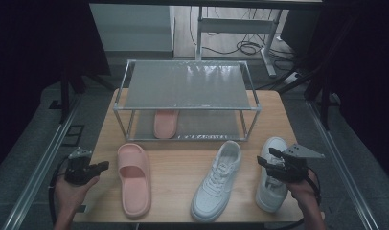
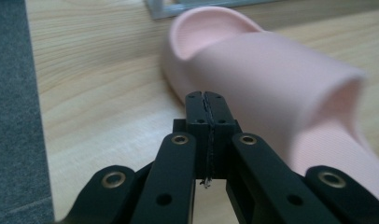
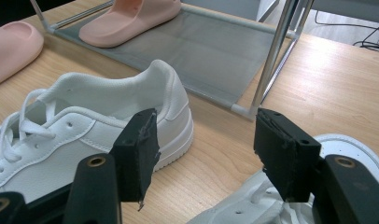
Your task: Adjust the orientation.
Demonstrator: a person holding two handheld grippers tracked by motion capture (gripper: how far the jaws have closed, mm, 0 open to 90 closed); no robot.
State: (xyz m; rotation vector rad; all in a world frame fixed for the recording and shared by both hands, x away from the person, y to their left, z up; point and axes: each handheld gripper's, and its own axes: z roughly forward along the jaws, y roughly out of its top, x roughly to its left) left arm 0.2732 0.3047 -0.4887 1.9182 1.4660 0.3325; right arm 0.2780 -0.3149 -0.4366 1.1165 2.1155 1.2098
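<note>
Left gripper view: the left gripper (image 2: 207, 100) is clenched on nothing, beside the pink slipper (image 2: 281, 88) near the desk's (image 1: 178, 167) left edge. The right gripper (image 3: 204, 154) gapes released above a white sneaker (image 3: 318, 196) near the right edge; another sneaker (image 1: 216, 182), a rack (image 1: 188, 86) beyond.

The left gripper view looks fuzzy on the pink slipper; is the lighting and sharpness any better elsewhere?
Left gripper view: the pink slipper blurs up close; the shut left gripper stays sharp. Right gripper view: crisp on the white sneaker. High view: dim overall, dark surroundings, soft sheen on the rack.
</note>
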